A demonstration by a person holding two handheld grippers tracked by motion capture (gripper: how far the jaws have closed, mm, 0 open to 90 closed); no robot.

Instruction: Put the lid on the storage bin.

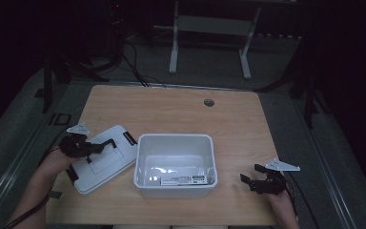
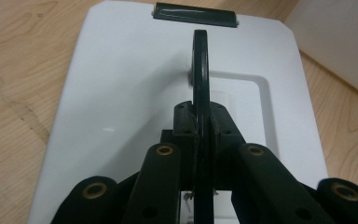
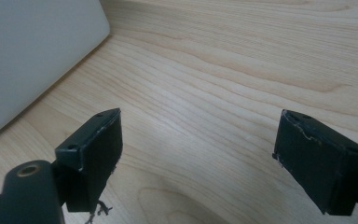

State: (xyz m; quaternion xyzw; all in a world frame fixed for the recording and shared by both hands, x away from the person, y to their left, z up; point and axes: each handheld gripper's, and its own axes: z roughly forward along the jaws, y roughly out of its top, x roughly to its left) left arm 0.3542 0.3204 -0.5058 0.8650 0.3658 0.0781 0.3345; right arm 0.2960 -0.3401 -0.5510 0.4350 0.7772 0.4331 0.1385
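L gripper is clamped tight on the lid's black handle, jaws pinching both sides. The white lid lies flat on the table, just left of the open bin. R gripper hovers wide open w/ nothing between, right of the bin. Risk: handle's a thin hinged loop, so the lid may swing or tilt on lift and clip the bin rim.

A light wooden table fills the middle of the frame. A white lid lies at its lower left, just beside a white bin at lower centre.
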